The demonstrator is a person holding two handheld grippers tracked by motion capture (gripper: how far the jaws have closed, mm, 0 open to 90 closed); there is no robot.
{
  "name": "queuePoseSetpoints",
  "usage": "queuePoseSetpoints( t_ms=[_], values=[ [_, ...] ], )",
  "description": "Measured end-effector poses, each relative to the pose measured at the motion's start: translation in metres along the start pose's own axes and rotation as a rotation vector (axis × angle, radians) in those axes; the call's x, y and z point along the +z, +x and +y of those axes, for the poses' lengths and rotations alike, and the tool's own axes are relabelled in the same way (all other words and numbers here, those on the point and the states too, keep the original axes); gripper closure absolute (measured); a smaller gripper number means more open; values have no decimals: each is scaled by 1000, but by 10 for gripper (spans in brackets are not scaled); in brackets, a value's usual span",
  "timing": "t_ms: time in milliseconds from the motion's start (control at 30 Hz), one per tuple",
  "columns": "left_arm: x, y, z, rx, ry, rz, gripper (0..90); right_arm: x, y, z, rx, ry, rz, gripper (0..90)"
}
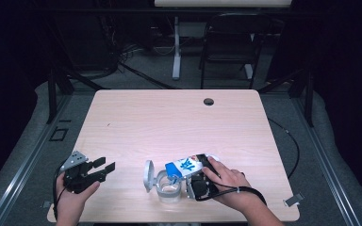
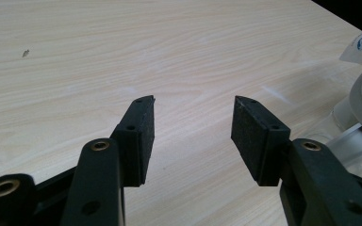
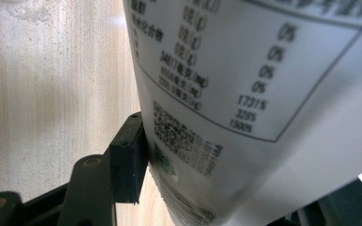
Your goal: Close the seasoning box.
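Both pads of the right gripper point(image 1: 194, 175) squeeze the soft, light blue-and-white pouch point(image 1: 187, 165) mid-body over the clear container point(image 1: 168, 187), while the left gripper point(image 1: 104, 169) waits with its fingers apart.

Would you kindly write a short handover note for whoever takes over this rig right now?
Right tool: shut on the blue-and-white pouch, tipped with its mouth over the clear jar.
Left tool: open, holding nothing, resting at the table's left front.
Jar lid: hinged open, standing at the jar's left.
Done: jar opened, pouch tilted over it.
Left: probably finish pouring, set the pouch down, close the lid. Jar contents cannot be made out.
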State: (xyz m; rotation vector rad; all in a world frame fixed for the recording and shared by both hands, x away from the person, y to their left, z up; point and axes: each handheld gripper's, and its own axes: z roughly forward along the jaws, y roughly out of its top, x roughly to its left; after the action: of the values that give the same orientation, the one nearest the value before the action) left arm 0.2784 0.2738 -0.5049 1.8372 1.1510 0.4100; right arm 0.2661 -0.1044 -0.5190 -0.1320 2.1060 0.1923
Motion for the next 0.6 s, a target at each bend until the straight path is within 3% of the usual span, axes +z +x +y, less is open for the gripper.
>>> queuePoseSetpoints(
  t_ms=[67, 267, 600],
  values=[
    [0, 0, 0, 1, 3, -2, 502, -3, -1, 1, -12, 29, 8, 420],
    [0, 1, 0, -1, 0, 0, 502, -3, -3, 1, -27, 10, 10, 422],
    [0, 2, 0, 2, 9, -2, 502, -4, -6, 3, -50, 25, 18, 423]
  ],
)
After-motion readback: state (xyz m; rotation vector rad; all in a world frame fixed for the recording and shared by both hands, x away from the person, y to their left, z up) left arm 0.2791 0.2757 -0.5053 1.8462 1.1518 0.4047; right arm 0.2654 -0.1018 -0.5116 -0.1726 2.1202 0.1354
